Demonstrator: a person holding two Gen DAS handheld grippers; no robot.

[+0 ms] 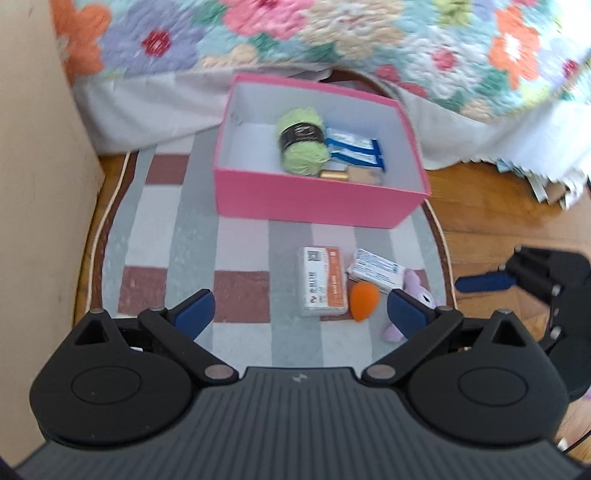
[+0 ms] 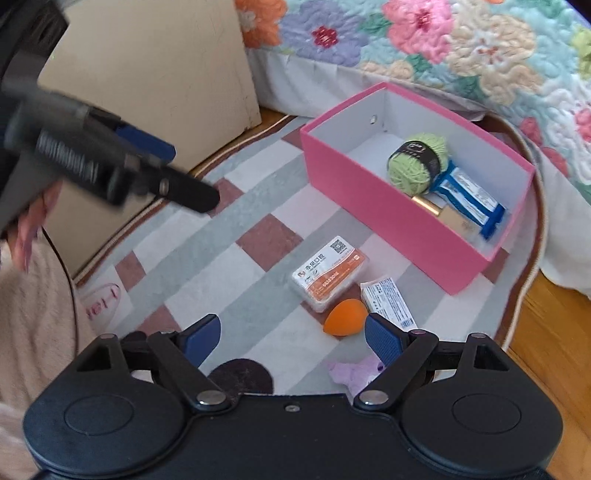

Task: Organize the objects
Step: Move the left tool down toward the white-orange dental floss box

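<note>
A pink box (image 1: pixel 317 199) on the rug holds a green yarn ball (image 1: pixel 303 147), blue packets (image 1: pixel 354 151) and a gold-capped bottle (image 1: pixel 334 174). In front of it lie an orange-and-white pack (image 1: pixel 323 280), a small white carton (image 1: pixel 376 273), an orange egg-shaped sponge (image 1: pixel 364 299) and a purple plush toy (image 1: pixel 419 288). My left gripper (image 1: pixel 301 312) hangs open above the pack and holds nothing. My right gripper (image 2: pixel 293 336) is open and empty just short of the sponge (image 2: pixel 345 317), with the plush toy (image 2: pixel 354 373) under its right finger.
The checked round rug (image 1: pixel 166 240) lies on a wood floor (image 1: pixel 498 206). A bed with a flowered quilt (image 1: pixel 332 33) stands behind the box, and a beige panel (image 1: pixel 33 184) rises on the left. A person's sleeve (image 2: pixel 33 314) and foot (image 2: pixel 99 299) are at the rug's near left.
</note>
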